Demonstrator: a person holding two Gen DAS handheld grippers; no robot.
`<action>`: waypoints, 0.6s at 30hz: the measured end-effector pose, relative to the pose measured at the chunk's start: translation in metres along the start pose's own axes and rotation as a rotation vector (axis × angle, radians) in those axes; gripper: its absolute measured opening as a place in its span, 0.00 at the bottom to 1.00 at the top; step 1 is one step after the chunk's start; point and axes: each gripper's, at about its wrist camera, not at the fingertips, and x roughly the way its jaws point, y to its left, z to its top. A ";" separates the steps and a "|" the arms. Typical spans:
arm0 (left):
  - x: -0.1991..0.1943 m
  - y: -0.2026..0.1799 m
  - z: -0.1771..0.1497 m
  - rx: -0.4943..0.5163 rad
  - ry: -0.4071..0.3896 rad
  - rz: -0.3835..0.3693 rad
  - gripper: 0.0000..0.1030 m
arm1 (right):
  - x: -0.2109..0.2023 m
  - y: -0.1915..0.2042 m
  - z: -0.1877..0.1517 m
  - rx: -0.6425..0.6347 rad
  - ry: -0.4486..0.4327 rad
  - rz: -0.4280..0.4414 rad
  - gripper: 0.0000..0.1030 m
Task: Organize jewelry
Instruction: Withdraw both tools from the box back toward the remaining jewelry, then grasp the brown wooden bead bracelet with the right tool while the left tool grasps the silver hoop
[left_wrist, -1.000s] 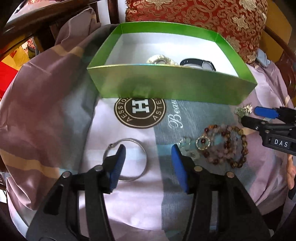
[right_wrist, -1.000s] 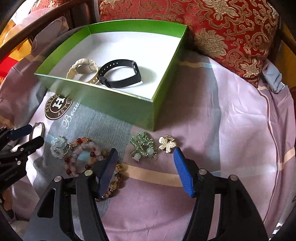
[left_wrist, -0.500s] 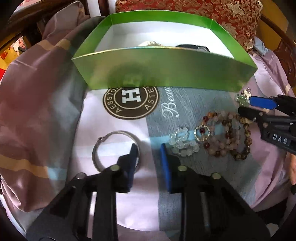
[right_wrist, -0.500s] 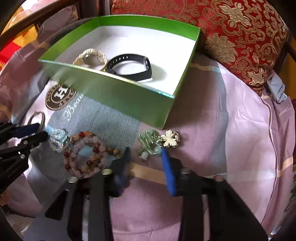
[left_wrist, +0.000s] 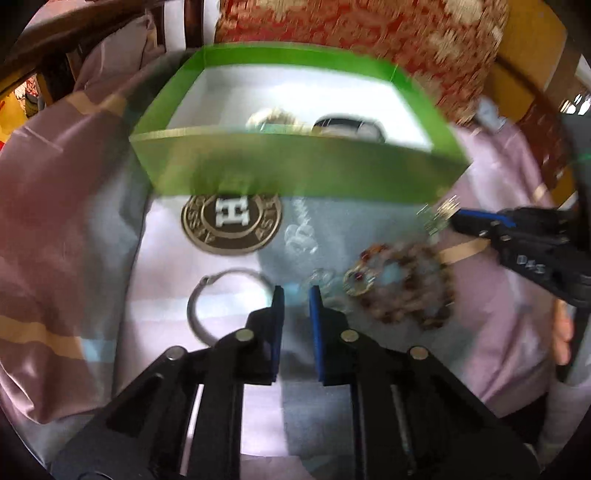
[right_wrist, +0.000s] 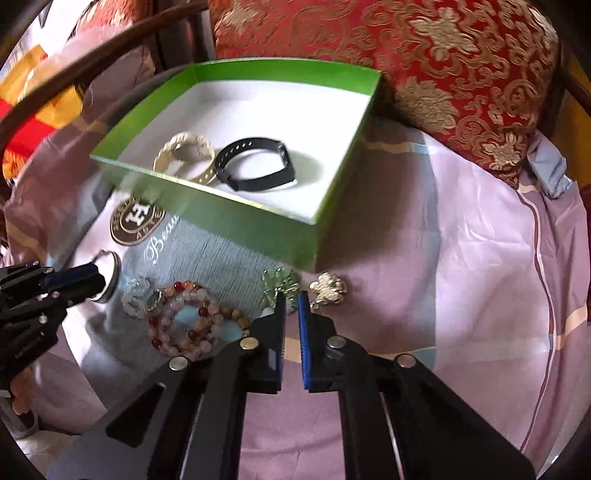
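left view: left tongs (left_wrist: 294, 291) nearly closed on nothing, ring (left_wrist: 221, 295) just left, clear beads (left_wrist: 325, 280) just right, likely its target. right view: right tongs (right_wrist: 291, 297) pinched near-shut at the green brooch (right_wrist: 279, 282), grip unclear; box (right_wrist: 325, 206) just ahead.

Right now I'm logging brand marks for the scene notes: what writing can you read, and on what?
"H": centre of the round emblem printed on the cloth.
Emblem's ring lettering: too blurred to read.
"Beau...": white script on the cloth, the rest hidden by the green box.
Right gripper label: unreadable.
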 end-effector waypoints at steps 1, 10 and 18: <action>-0.005 0.001 0.002 0.003 -0.018 0.008 0.13 | 0.000 -0.003 -0.001 0.010 0.008 0.031 0.09; -0.002 0.024 0.004 -0.079 0.025 -0.014 0.13 | 0.021 0.032 -0.017 -0.124 0.099 0.066 0.35; 0.009 -0.010 0.001 0.004 0.051 -0.068 0.22 | 0.021 0.029 -0.020 -0.138 0.106 0.029 0.09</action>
